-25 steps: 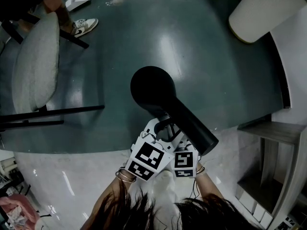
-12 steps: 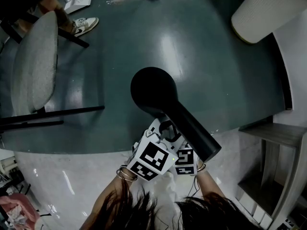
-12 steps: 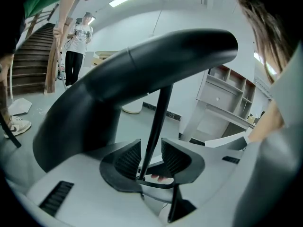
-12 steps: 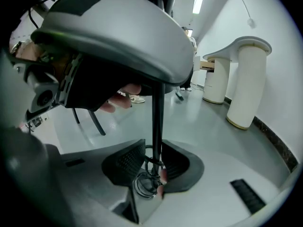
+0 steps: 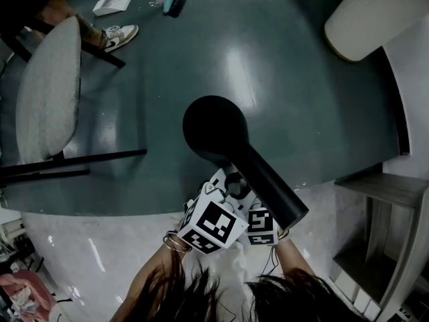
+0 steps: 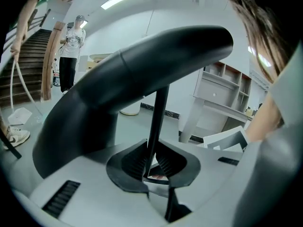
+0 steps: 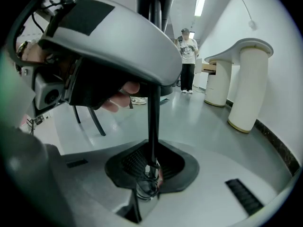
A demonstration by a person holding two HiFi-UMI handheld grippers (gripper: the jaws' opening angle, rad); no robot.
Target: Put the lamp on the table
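Jaws just closed: left gripper (image 6: 152,164) and right gripper (image 7: 150,168) both clamp the lamp (image 5: 216,125) by its thin rigid stem; looks top-heavy, grip firmly.

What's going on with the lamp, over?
Left gripper and right gripper just closed, both shut on the stem of the lamp. Lamp held tilted over the floor. Chair off left, clear of it.

lamp (image 5: 218,126) looks matt black, floor (image 5: 281,72) glossy (it mirrors the lights), chair seat (image 5: 47,92) a rough grey cloth
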